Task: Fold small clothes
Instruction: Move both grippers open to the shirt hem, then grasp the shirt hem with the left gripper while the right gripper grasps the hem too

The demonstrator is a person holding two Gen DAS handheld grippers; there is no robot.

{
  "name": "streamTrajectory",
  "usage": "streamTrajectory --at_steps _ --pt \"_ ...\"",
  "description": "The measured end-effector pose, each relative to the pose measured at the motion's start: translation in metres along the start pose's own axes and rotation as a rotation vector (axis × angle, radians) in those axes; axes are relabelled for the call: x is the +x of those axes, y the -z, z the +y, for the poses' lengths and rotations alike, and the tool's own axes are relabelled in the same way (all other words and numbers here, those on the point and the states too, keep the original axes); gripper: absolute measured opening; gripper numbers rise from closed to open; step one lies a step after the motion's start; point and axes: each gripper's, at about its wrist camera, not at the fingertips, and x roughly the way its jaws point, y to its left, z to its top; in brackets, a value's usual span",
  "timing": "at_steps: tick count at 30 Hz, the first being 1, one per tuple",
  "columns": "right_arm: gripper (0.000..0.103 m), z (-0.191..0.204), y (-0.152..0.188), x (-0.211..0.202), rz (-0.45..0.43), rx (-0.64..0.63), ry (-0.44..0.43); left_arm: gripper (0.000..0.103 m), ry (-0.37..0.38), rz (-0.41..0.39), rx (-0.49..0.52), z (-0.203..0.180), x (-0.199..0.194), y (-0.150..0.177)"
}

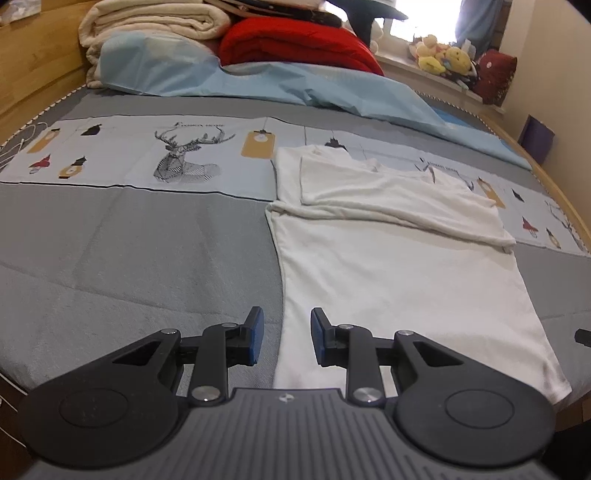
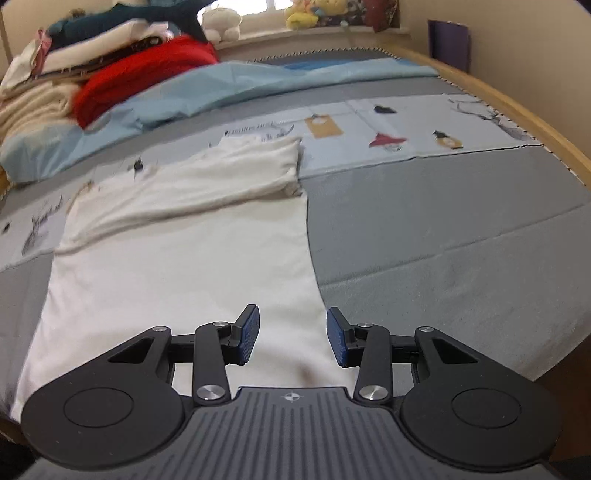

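Fingers (image 1: 258, 334) apart, empty, white shirt (image 1: 388, 277) beneath

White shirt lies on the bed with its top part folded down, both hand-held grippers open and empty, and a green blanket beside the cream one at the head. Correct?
Not quite: the blanket beside the cream one is red, as the left wrist view shows. The rest stands.

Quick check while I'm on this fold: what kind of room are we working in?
Most likely a bedroom. The white shirt lies on a bed with a wooden frame, folded blankets are stacked at its far end, and plush toys sit on the windowsill.
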Motion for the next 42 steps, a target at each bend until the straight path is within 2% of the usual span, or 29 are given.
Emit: streamTrajectory --at_steps 5,10,14,19,23,25,27,28,29,30,31,36,39,42 --pt "0.042 -0.006 0.009 0.006 0.027 -0.041 0.035 0.030 0.023 0.045 0.028 0.001 0.008 0.006" --pt "0.042 -0.025 0.013 0.018 0.102 0.031 0.055 0.031 0.077 0.167 -0.037 0.011 0.028 0.013" --pt "0.042 -0.030 0.018 0.036 0.197 0.077 0.066 0.031 0.044 0.271 -0.041 0.013 0.047 0.021" --pt "0.043 -0.024 0.026 0.053 0.281 0.027 0.123 0.034 0.011 0.384 -0.011 0.010 0.067 0.034" --pt "0.044 -0.023 0.031 0.061 0.318 -0.008 0.164 0.034 -0.020 0.439 0.024 0.007 0.079 0.043" --pt "0.045 -0.021 0.031 0.061 0.319 -0.021 0.166 0.033 -0.019 0.440 0.047 0.004 0.080 0.045" --pt "0.040 -0.019 0.032 0.061 0.318 -0.034 0.163 0.032 -0.017 0.438 0.065 0.001 0.080 0.046" --pt "0.030 -0.019 0.032 0.060 0.316 -0.030 0.159 0.030 -0.018 0.437 0.071 0.001 0.080 0.046" --pt "0.023 -0.020 0.031 0.060 0.313 -0.027 0.154 0.022 -0.016 0.434 0.076 0.000 0.080 0.047" --pt "0.010 -0.020 0.031 0.059 0.309 -0.027 0.151 0.014 -0.009 0.433 0.080 -0.001 0.080 0.047" --pt "0.007 -0.020 0.030 0.059 0.307 -0.029 0.148 0.009 0.000 0.431 0.085 -0.002 0.079 0.047" --pt "0.005 -0.023 0.025 0.048 0.269 0.002 0.106 0.005 0.019 0.386 0.110 -0.007 0.066 0.045" --pt "0.004 -0.027 0.014 0.027 0.192 0.048 0.044 0.005 0.045 0.321 0.133 -0.010 0.043 0.037" --pt "0.004 -0.030 -0.003 -0.006 0.102 0.070 -0.042 0.004 0.109 0.240 0.157 -0.012 0.006 0.027"
